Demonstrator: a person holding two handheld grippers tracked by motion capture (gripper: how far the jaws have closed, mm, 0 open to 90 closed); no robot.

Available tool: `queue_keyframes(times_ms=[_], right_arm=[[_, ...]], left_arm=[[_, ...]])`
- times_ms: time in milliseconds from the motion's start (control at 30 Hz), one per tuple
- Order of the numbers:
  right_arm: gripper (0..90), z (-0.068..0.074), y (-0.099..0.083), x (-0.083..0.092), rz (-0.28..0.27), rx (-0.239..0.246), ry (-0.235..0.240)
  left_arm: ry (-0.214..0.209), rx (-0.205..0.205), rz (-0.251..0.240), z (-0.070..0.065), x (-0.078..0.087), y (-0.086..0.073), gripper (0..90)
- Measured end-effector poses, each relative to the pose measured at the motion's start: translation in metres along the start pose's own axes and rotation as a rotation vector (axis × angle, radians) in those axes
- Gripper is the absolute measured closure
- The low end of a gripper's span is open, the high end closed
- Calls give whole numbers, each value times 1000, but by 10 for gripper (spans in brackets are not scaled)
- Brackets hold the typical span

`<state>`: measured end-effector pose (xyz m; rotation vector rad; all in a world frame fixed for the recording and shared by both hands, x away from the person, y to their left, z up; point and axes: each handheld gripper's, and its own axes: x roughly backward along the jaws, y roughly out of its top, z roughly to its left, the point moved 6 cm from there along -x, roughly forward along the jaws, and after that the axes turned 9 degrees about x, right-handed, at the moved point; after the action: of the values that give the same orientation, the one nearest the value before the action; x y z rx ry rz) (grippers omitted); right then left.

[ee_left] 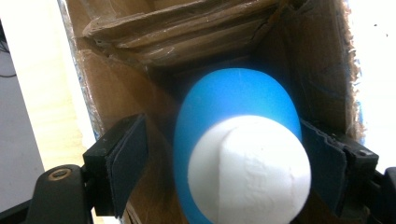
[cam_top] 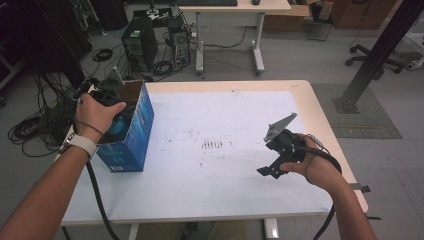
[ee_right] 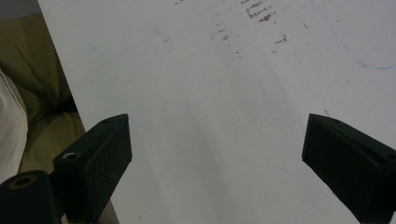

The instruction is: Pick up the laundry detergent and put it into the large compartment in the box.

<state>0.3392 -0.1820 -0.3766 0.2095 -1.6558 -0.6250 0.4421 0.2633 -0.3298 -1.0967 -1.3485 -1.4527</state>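
Far left, left gripper [ee_left: 224, 158] is poked down into the open blue carton [cam_top: 131, 136] at the table's [cam_top: 310, 95] left edge. Jaws apart, left pad [ee_left: 128, 156] clear of the blue-and-white egg-shaped toy [ee_left: 240, 149] between them, right pad looks about touching, so no real grip. Toy sits inside the carton against the brown inner wall. To finish well: spread a touch more, lift straight up, don't snag the flaps. Over right, right gripper [ee_right: 217, 161] hovers wide open, empty, above the bare white sheet [ee_right: 224, 84].
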Motion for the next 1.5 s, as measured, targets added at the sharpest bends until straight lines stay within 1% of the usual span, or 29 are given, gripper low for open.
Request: queue_keyframes(times_ms=[367,467,533,700,833,1000,1133,1233,1367,1433,1500], right_arm=[[84,1,1,2,-3,0,-3],[84,1,1,1,-1,2,-3],[84,1,1,2,-2,1,-3],[84,2,3,2,-2,6,-3],[84,2,4,3,-3,6,-5],[84,3,4,4,-1,6,-7],[84,3,4,4,-4,8,-8],[84,3,3,5,-4,5,-10],[84,4,3,7,-7,4,-14],[84,4,3,8,-5,5,-15],[84,4,2,8,-7,4,-16]], left_arm=[[-16,-6,-9,0,4,0,196],[-26,-2,-13,-1,6,0,174],[-25,-9,-6,-1,7,-1,177],[-24,-12,-8,-2,9,-2,177],[-39,-12,-9,-1,12,-2,157],[-45,-20,-20,-3,16,-1,141],[-44,-32,-18,-6,20,0,139],[-49,-37,-27,-9,25,1,134],[-53,-61,-32,-12,32,2,127],[-57,-63,-38,-13,35,3,125],[-49,-67,-42,-13,39,3,123]])
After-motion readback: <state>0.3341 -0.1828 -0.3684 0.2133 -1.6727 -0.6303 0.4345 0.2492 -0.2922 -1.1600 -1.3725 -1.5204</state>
